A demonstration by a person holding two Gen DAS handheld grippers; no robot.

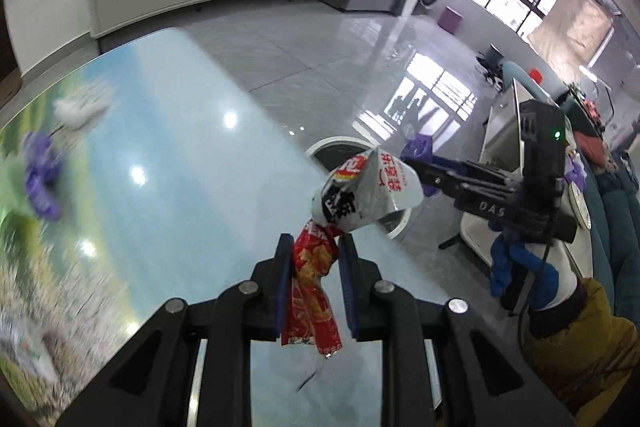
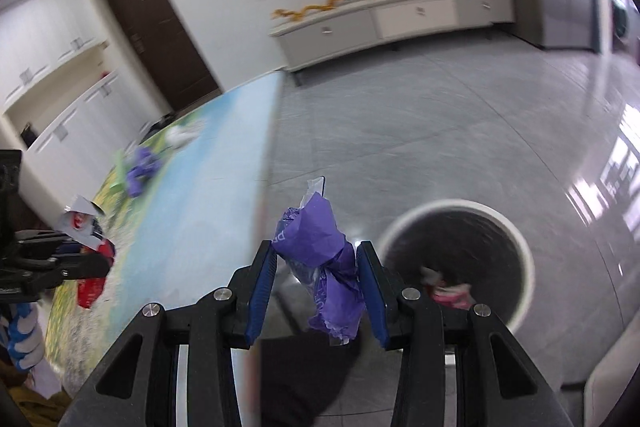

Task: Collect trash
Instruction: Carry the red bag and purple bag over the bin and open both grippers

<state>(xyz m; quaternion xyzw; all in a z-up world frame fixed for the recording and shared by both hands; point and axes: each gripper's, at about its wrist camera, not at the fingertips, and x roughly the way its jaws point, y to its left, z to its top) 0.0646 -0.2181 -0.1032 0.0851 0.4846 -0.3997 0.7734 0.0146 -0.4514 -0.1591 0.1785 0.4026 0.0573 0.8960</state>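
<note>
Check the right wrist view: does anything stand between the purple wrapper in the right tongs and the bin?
Nothing visible does. The right tongs hold the purple wrapper past the table edge, above the floor; the bin stands open just to its right, with trash already inside.

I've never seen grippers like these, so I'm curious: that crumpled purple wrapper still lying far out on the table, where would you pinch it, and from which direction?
Probably from above, closing on the raised, bunched middle of the purple wrapper. It lies loose and crumpled on the flat table, so its flat edges offer little to pinch. Motion blur hides its exact folds.
</note>
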